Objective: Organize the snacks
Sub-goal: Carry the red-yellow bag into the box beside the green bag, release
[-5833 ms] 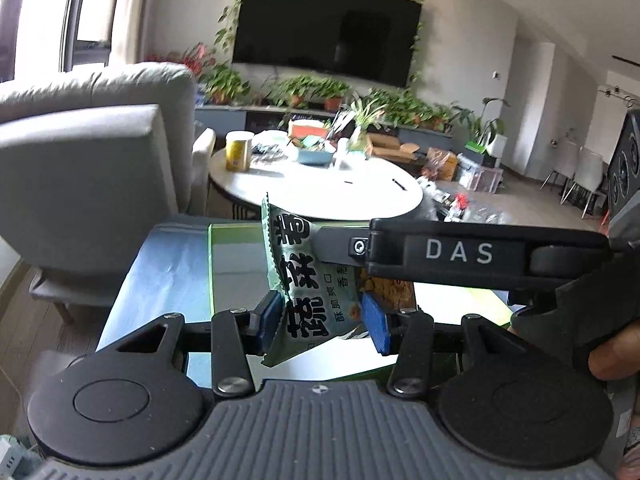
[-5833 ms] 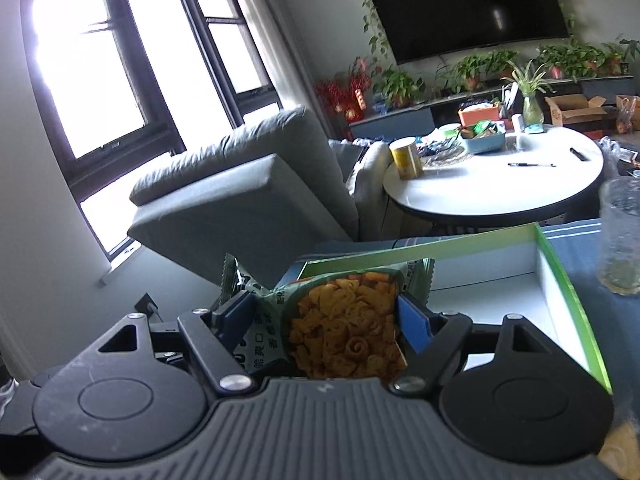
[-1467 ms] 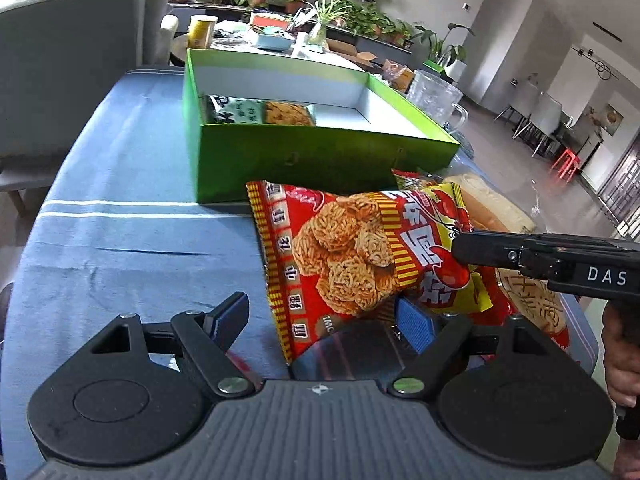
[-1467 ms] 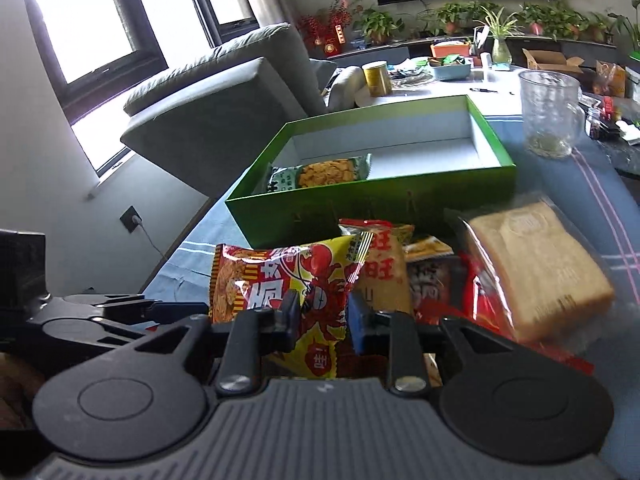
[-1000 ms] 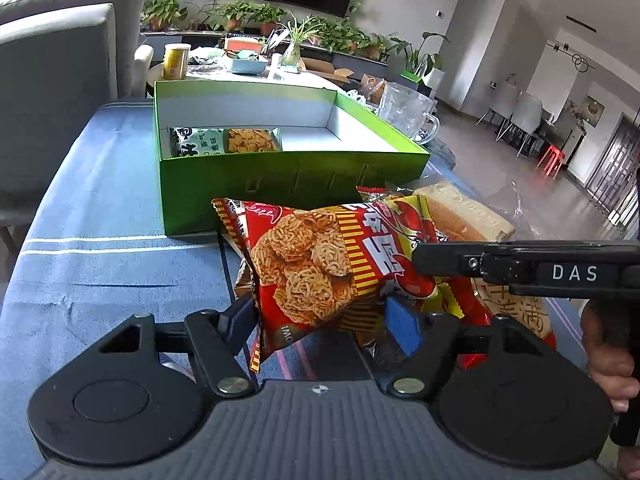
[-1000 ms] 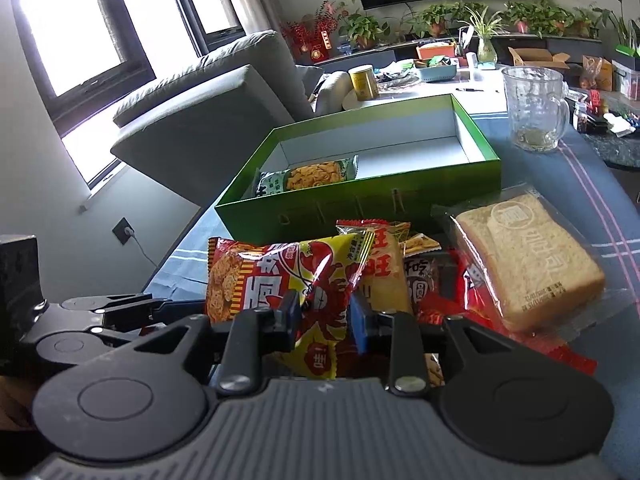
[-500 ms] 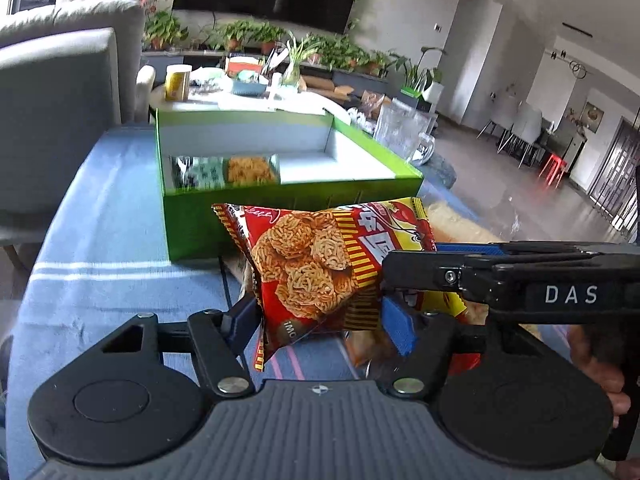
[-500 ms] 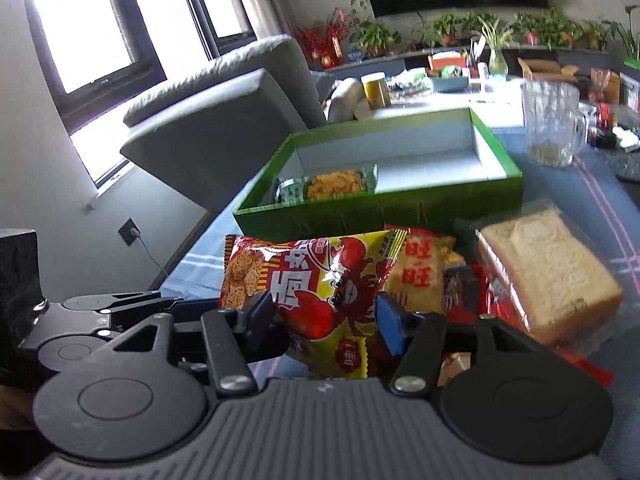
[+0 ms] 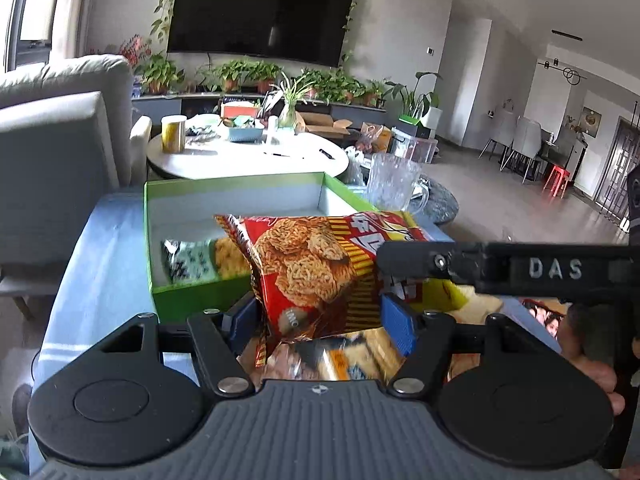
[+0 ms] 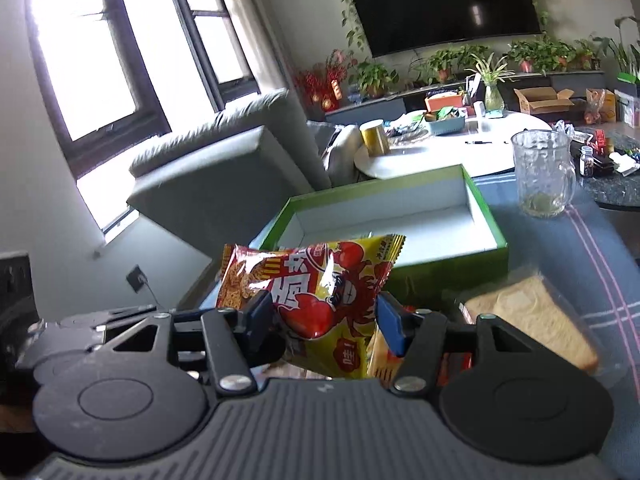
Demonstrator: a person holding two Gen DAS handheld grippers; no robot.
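Note:
A red and yellow noodle-snack bag (image 9: pixel 316 268) hangs in the air just in front of the green box (image 9: pixel 188 308). My left gripper (image 9: pixel 320 320) is shut on its left end and my right gripper (image 10: pixel 324 320) is shut on its right end (image 10: pixel 320 284). The box (image 10: pixel 496 236) has a white inside; a green snack packet (image 9: pixel 200 260) lies in its near left corner. The right gripper's body crosses the left wrist view at the right. Several more snack bags (image 9: pixel 352 356) lie under the grippers on the blue cloth.
A wrapped bread slice (image 10: pixel 532 316) lies right of the pile. A glass mug (image 10: pixel 544 172) stands right of the box. A grey armchair (image 10: pixel 224 176) stands at the left. A white round table (image 9: pixel 244 156) with clutter stands behind the box.
Both grippers have lifted the red bag off the pile and carried it up and towards the green box. The views have tilted up.

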